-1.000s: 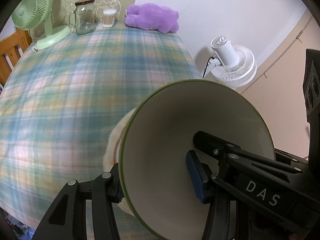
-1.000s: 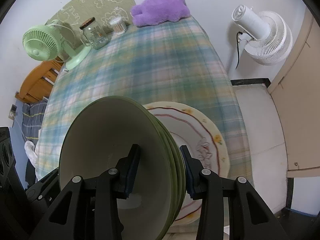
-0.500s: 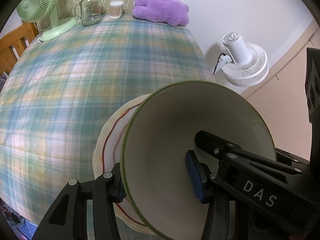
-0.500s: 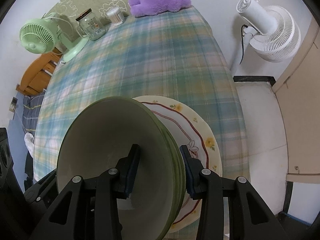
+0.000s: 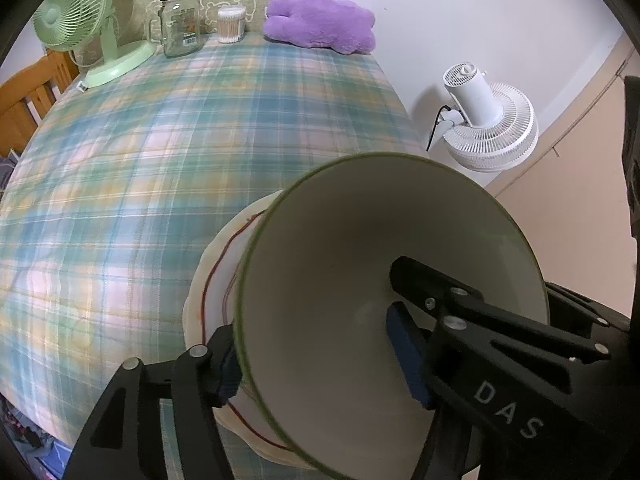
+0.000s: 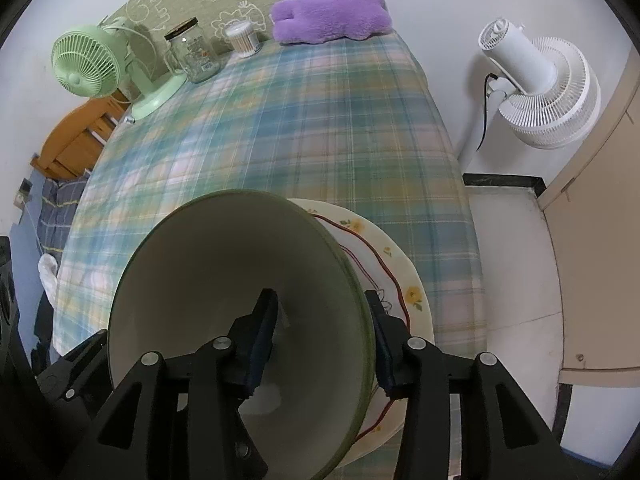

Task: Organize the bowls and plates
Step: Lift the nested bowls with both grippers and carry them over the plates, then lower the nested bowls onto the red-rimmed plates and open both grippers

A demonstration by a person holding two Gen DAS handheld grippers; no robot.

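A green-rimmed cream bowl (image 5: 360, 280) is held between both grippers over a cream plate (image 5: 216, 280) with a red line and yellow flowers, which lies near the front right corner of the plaid table. My left gripper (image 5: 320, 356) is shut on the bowl's left wall, one finger inside and one outside. My right gripper (image 6: 320, 320) is shut on the right wall of the same bowl (image 6: 224, 280), which shows stacked green rims at its right edge. The plate (image 6: 396, 280) shows beside and under the bowl. The bowl hides most of the plate.
At the table's far edge stand a green desk fan (image 5: 80, 28), a glass jar (image 5: 180, 20), a cotton-swab tub (image 5: 231, 24) and a purple plush toy (image 5: 320, 24). A white floor fan (image 6: 536, 92) stands right of the table. A wooden chair (image 6: 76, 140) is at the left.
Both grippers and the bowl have risen and tilted back a little over the plate, so more of the plate and table shows. The grips are unchanged.
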